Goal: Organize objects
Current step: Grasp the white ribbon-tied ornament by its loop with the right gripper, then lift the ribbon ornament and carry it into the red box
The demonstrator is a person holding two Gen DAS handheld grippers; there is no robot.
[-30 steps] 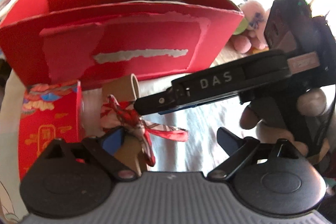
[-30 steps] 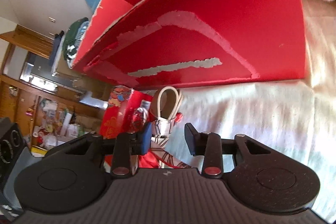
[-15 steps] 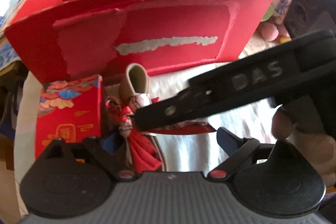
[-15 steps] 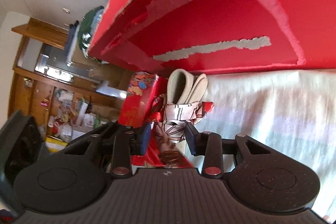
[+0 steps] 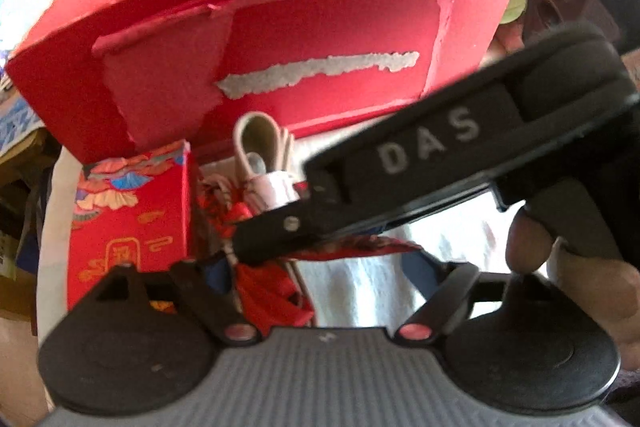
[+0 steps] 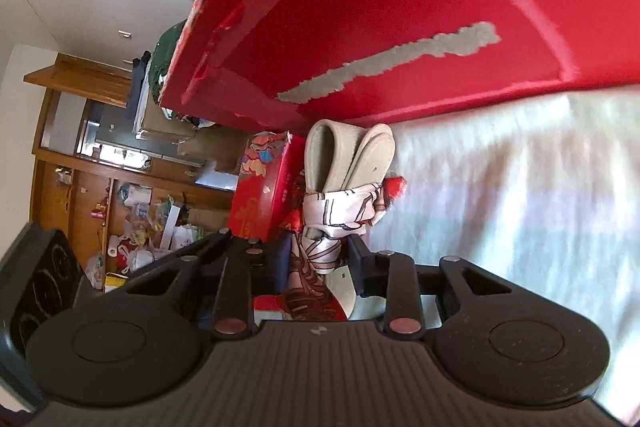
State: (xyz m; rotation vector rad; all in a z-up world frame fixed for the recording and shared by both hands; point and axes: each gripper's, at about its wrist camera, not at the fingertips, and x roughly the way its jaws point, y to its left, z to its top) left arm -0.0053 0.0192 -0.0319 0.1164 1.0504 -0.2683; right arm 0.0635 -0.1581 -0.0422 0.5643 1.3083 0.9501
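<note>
The right claw has just been closing, and its jaws now sit on either side of the scarf wrapped round the folded belt; whether the pads press it I cannot tell. The left claw has also been narrowing around the scarf's red tail, its left finger beside the cloth, its right finger clear of it. The bundle lies on a white cloth, beside a small patterned box and in front of the big red box.
</note>
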